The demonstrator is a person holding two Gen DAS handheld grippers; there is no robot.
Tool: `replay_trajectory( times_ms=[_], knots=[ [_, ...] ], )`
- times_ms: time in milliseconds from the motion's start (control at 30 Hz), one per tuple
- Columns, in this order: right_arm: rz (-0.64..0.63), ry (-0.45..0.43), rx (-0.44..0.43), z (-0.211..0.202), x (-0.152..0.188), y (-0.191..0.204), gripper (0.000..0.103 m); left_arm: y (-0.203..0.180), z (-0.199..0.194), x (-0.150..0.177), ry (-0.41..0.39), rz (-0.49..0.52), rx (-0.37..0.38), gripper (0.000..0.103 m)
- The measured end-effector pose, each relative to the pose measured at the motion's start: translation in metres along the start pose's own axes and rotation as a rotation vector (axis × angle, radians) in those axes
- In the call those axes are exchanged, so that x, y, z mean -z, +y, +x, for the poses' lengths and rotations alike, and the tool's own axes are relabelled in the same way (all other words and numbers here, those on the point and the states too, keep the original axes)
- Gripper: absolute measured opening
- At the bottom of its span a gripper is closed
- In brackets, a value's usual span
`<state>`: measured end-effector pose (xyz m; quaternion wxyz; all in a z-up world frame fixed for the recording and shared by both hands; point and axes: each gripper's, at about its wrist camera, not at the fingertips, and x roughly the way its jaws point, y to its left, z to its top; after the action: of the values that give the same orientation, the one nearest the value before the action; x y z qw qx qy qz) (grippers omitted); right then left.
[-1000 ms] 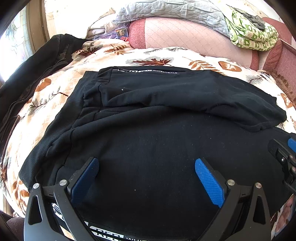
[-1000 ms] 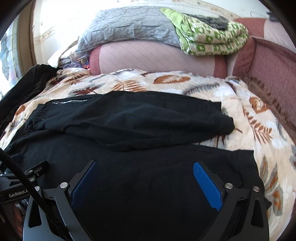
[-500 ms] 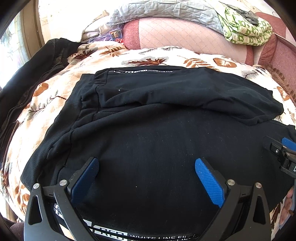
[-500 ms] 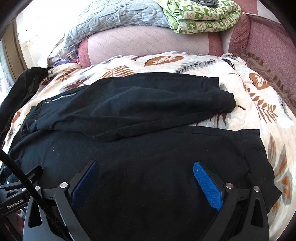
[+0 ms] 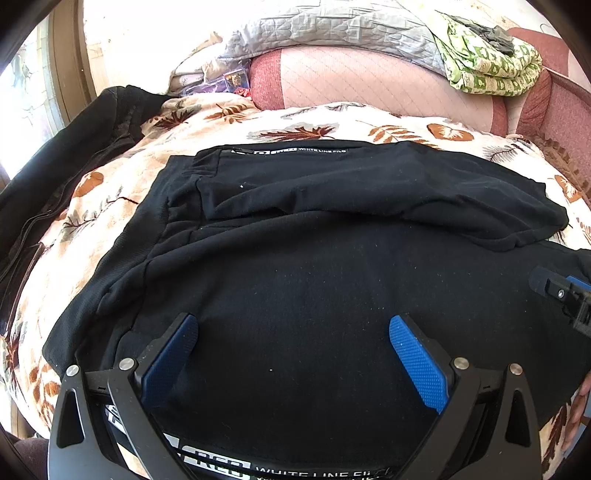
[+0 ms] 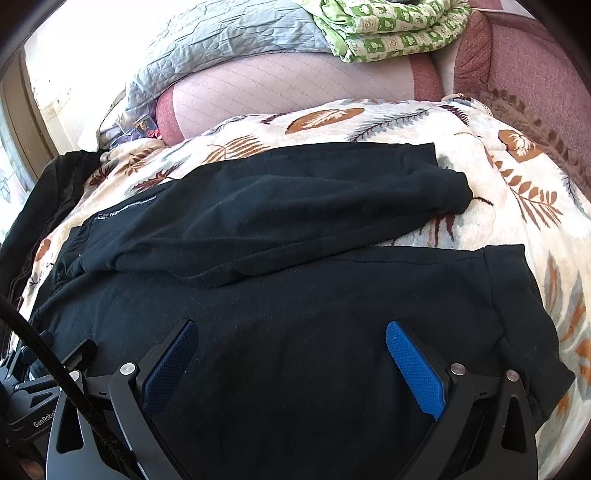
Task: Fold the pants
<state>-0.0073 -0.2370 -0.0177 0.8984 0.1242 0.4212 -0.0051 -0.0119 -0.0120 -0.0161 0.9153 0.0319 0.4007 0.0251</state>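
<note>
Over the last second we have tipped both cameras downward. In our right wrist view the black pants (image 6: pixel 295 295) now fill more of the frame; the far leg's cuff has moved from right of centre toward the upper right, and the near leg's hem at the right edge, cut off before, shows in full. The green blanket (image 6: pixel 388 26) has slid up against the top edge. In our left wrist view the right gripper (image 5: pixel 569 299) at the right edge sits higher than before.
</note>
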Motion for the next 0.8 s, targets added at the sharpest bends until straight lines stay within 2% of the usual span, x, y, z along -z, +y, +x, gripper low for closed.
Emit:
replay_trajectory(
  times_ms=[167, 267, 367, 467, 567, 800],
  knots=[
    [-0.065, 0.015, 0.039, 0.004, 0.001, 0.008, 0.103, 0.003, -0.001, 0.0, 0.003, -0.004, 0.02, 0.103],
    [-0.067, 0.012, 0.031, 0.004, 0.001, 0.006, 0.103, 0.005, -0.005, -0.003, 0.048, 0.02, 0.026, 0.103],
    [-0.056, 0.006, 0.012, 0.003, 0.002, 0.003, 0.103, 0.012, -0.025, -0.004, 0.073, 0.004, 0.054, 0.099],
    [-0.057, 0.003, 0.01, 0.003, 0.002, 0.002, 0.103, 0.025, -0.056, -0.006, 0.034, -0.013, 0.111, 0.1],
    [-0.071, 0.008, 0.024, 0.004, 0.002, 0.005, 0.103, 0.036, -0.072, -0.015, 0.019, -0.03, 0.117, 0.1],
    [-0.077, 0.016, 0.017, 0.005, -0.001, 0.005, 0.103, 0.068, -0.073, -0.052, 0.081, -0.138, 0.179, 0.1]
  ],
)
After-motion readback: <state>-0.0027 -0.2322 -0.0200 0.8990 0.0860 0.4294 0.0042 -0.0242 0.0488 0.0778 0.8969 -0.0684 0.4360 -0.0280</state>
